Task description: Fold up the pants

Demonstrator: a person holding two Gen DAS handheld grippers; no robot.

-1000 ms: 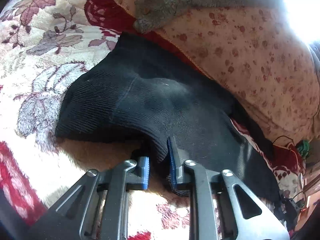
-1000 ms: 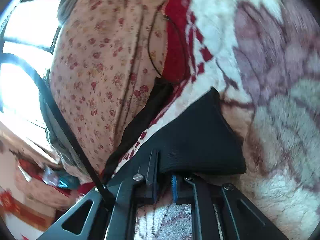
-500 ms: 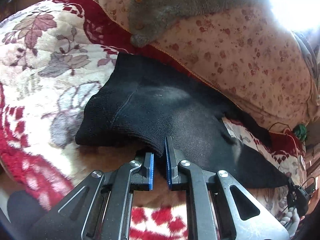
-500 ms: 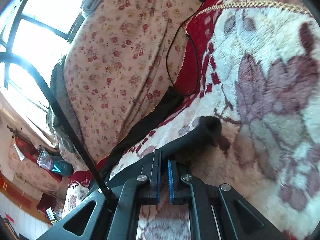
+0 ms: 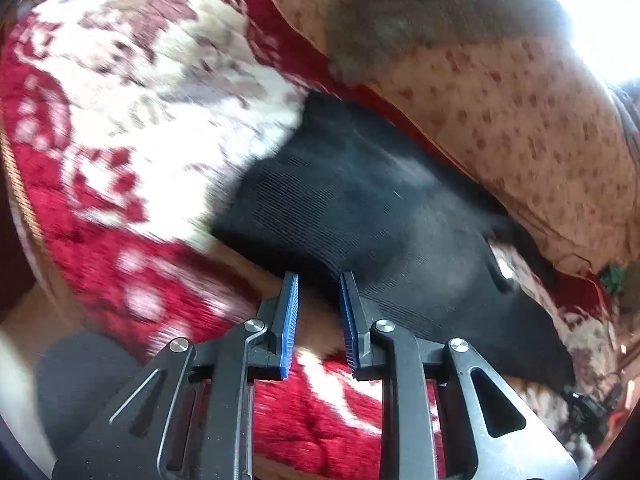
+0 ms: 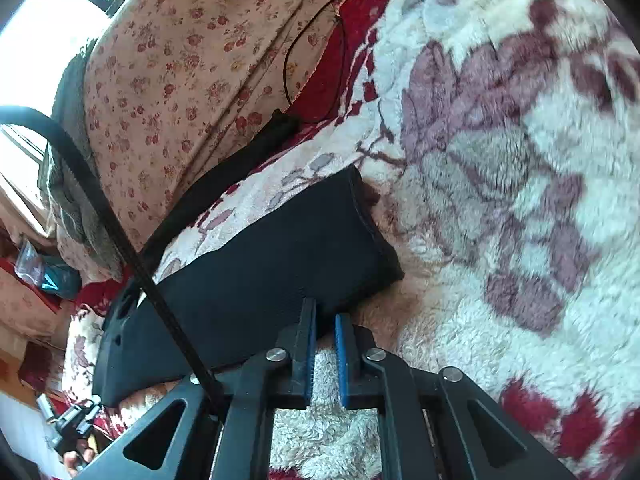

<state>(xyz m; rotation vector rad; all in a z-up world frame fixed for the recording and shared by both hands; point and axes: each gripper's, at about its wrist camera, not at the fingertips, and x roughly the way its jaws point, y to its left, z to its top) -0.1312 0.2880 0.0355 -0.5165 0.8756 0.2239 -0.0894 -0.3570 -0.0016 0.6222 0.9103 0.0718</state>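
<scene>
Both grippers off pants [image 5: 360,200] now; cable [image 6: 304,60] in R view only

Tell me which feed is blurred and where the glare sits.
Left wrist view: motion blur smears the blanket; the black pants are softer too; glare blows out the upper right corner. Right wrist view: mostly sharp, slightly soft at right, window overexposed upper left.
</scene>
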